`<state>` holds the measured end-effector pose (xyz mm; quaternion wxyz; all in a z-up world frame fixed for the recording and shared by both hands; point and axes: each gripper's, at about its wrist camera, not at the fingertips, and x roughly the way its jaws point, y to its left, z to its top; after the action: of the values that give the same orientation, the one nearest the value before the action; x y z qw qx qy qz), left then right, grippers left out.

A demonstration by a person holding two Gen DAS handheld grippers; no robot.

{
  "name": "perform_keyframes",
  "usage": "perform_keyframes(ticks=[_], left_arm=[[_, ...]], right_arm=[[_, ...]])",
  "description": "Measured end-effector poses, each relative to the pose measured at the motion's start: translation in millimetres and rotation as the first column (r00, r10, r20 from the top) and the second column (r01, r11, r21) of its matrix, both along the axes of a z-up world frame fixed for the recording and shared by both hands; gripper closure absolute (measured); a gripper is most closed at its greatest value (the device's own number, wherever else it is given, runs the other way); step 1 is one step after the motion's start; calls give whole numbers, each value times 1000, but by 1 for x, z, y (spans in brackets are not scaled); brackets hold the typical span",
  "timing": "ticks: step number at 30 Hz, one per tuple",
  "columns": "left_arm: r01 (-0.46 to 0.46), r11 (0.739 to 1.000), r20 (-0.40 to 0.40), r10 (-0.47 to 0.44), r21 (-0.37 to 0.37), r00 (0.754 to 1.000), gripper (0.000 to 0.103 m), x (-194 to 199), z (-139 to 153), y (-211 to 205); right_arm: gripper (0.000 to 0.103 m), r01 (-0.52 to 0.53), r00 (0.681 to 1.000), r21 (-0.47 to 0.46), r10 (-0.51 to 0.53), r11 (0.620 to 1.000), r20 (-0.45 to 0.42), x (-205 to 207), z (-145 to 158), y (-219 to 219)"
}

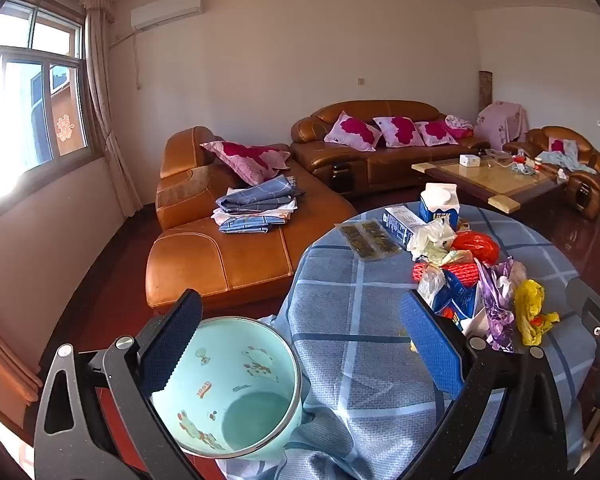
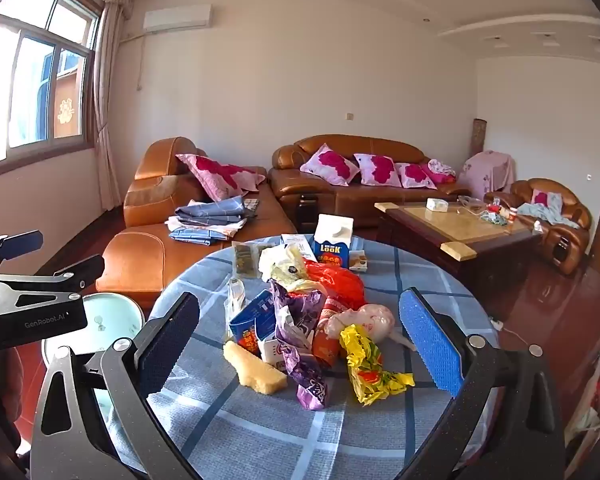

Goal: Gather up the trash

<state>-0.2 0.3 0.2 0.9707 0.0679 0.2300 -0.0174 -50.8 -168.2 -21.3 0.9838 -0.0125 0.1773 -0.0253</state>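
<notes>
A heap of trash lies on the round table with a blue checked cloth (image 2: 340, 420): a yellow wrapper (image 2: 366, 364), a purple wrapper (image 2: 300, 344), a red plastic bag (image 2: 336, 280), a blue box (image 2: 252, 320), a yellow sponge piece (image 2: 256, 372) and a blue milk carton (image 2: 332, 240). My right gripper (image 2: 300, 344) is open, its fingers either side of the heap. A pale green bin (image 1: 228, 388) stands by the table's left edge. My left gripper (image 1: 300, 344) is open above the bin and the table edge (image 1: 324, 320). The heap (image 1: 472, 276) lies right of it.
Brown leather sofas (image 2: 352, 184) with pink cushions stand behind the table, folded blue cloth (image 2: 212, 220) on the left one. A glass-topped coffee table (image 2: 460, 224) stands at the right. A window (image 2: 40, 92) is at the left. The floor is dark red.
</notes>
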Motion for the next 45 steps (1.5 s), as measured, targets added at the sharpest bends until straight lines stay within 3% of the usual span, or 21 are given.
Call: perform_keyframes(ticks=[45], left_arm=[[-32, 1000, 15, 32, 0, 999, 6, 6, -3, 8]], right_arm=[[5, 16, 1000, 11, -16, 1000, -4, 4, -5, -5]])
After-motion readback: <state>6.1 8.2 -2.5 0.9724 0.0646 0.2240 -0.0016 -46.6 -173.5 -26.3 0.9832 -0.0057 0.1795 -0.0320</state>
